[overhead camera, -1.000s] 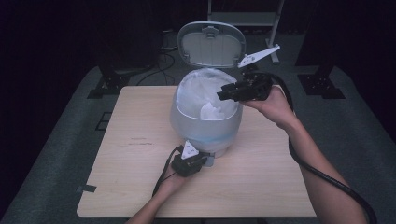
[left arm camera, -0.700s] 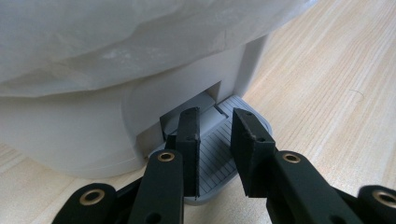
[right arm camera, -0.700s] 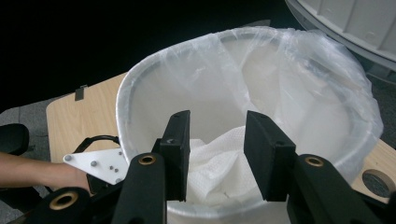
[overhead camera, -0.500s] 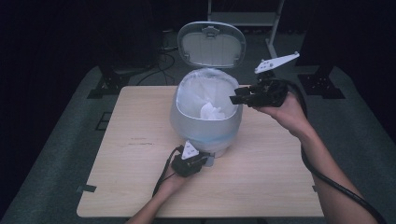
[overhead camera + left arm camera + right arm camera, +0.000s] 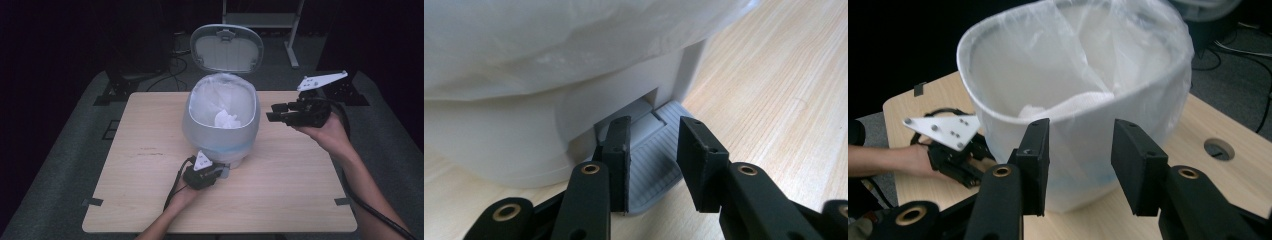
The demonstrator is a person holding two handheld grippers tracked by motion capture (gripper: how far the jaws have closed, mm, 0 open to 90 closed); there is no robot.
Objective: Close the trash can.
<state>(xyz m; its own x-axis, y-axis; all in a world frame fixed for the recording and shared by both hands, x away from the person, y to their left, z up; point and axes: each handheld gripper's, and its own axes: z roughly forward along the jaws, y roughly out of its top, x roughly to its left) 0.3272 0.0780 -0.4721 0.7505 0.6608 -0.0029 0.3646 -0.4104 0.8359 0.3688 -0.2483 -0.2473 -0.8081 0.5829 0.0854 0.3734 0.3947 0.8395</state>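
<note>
Pressing the grey pedal (image 5: pixel 651 165) at the foot of the bin (image 5: pixel 220 137), your left gripper (image 5: pixel 202 175) lay low on the worktop (image 5: pixel 295 190) nearest you, its fingers (image 5: pixel 616 160) spread, one on the ribbed pedal and the other just beside its edge, pinching nothing. By the look of it, the step in hand was holding the lid (image 5: pixel 227 49) up; it stood raised behind the rim. Inside the clear liner (image 5: pixel 1073 65) a crumpled white wad (image 5: pixel 226 120) rested at the bottom. Your right gripper (image 5: pixel 280 112) hovered to the right of the bin, apart from its wall, fingers (image 5: pixel 1138 165) spread and empty, pointed at the bin with the palm turned up beneath it. Your next move probably called for easing the left gripper off the pedal so that the lid could drop, with the right kept clear of the rim.
</note>
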